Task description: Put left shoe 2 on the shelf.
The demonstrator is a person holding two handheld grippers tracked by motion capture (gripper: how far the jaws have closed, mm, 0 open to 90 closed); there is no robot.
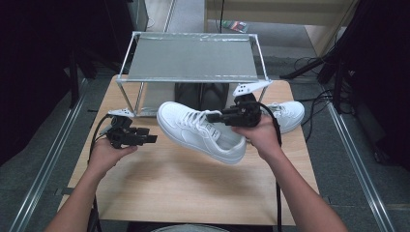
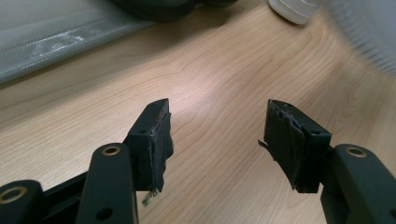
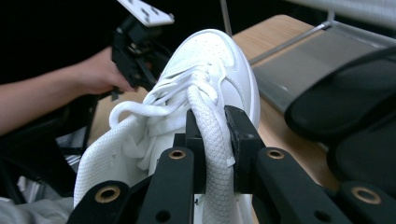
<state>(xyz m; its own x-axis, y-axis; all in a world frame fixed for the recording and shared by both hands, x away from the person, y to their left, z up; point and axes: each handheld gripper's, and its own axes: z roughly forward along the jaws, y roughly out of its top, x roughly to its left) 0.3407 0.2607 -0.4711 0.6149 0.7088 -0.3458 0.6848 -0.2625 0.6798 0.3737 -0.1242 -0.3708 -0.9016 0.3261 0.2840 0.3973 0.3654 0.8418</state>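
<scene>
We see the right gripper (image 1: 216, 117) clamped on the tongue of a white shoe (image 1: 200, 131), holding it tilted above the middle of the desk (image 1: 193, 183), toe toward the rack (image 1: 191, 58) at the far edge. The left gripper (image 1: 151, 139) hovers near the left edge, its jaws apart and empty. A second shoe (image 1: 289, 115) lies by the right edge, with black shoes (image 1: 200, 95) under the rack.

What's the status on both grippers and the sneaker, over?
Right gripper shut on white sneaker's tongue, sneaker off table. Left gripper open, nothing between jaws. Rack ahead.
</scene>
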